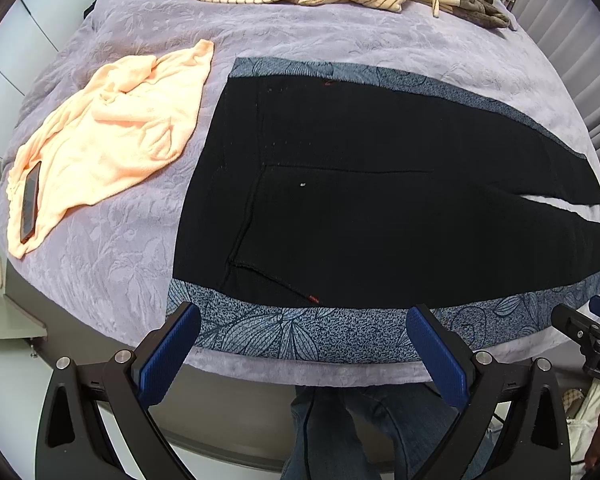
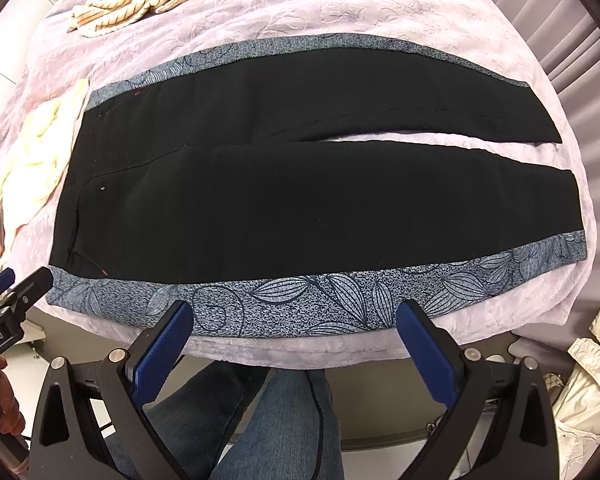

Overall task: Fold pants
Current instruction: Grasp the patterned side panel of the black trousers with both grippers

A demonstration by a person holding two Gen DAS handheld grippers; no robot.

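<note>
Both tools wide open and empty, left tool (image 1: 302, 330), right tool (image 2: 294, 322), pants (image 2: 300, 184) flat, phone (image 1: 30, 202) only in left view.

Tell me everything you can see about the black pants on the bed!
The black pants lie flat and unfolded on the purple bedspread, waistband to the left, legs stretching right with a narrow gap between them. Each outer side has a blue-grey leaf-patterned stripe. The fabric looks smooth and matte, with tiny red stitches near the pockets. Neither gripper touches them.
</note>
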